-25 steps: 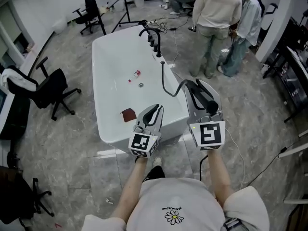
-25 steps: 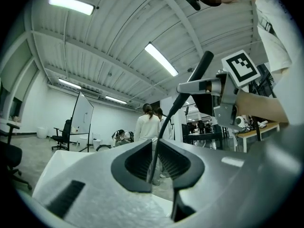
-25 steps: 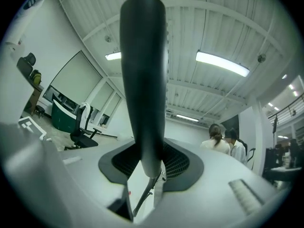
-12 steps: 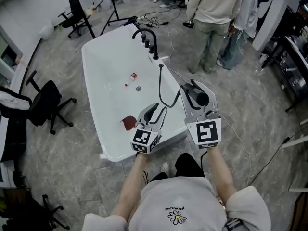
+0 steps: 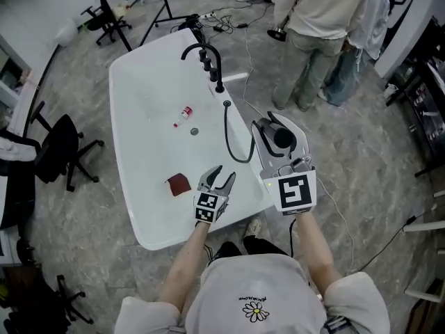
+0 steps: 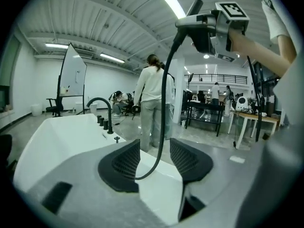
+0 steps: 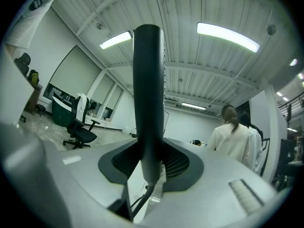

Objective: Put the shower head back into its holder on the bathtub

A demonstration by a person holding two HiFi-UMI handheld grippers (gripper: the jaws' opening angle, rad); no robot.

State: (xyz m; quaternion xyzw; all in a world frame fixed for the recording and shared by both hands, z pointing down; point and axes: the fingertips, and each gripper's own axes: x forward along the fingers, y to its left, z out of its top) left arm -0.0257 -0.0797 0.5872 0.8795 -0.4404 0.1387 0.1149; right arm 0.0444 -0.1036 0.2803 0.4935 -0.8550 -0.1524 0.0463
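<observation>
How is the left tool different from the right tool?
The left tool has just been opening and grips nothing; the right tool is shut on the shower head. The left tool sits lower, the right tool higher. Both carry a marker cube.

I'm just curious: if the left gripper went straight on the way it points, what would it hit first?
Most likely the hose, hanging right ahead of the left gripper. Its jaws have just been opening and press on nothing. Depth is unclear; the hose may already be between them.
</observation>
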